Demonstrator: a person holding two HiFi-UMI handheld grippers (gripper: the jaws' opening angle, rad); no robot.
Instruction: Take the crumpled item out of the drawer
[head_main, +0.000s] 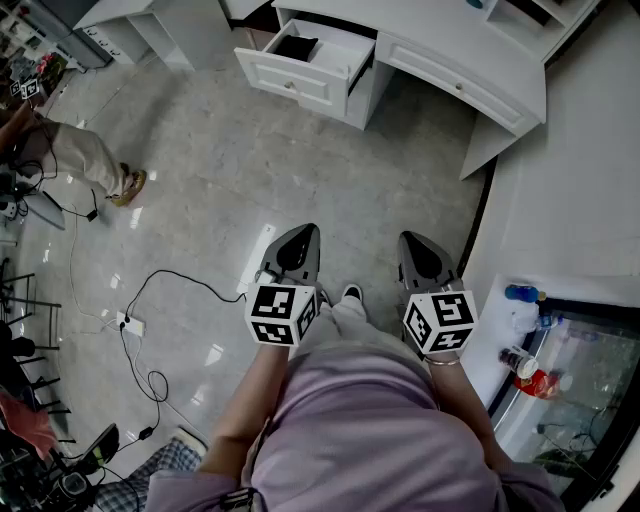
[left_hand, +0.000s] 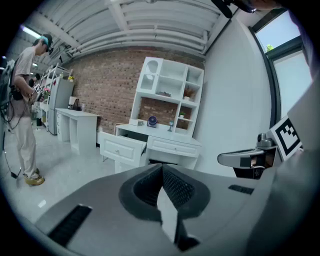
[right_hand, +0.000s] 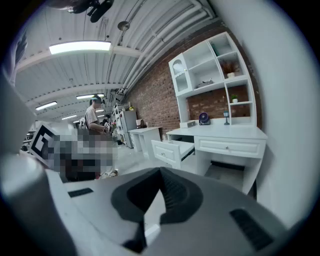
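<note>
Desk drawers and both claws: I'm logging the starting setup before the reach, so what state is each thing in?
Left desk drawer: pulled open.
Dark item: lying inside the open drawer, untouched.
Right desk drawer: closed.
Left claw: shut, nothing between its jaws, well short of the desk.
Right claw: shut, nothing between its jaws, well short of the desk.

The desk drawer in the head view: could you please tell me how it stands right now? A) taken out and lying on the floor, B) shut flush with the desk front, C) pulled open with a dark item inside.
C: the drawer juts out from the white desk, and a dark item lies inside it.
</note>
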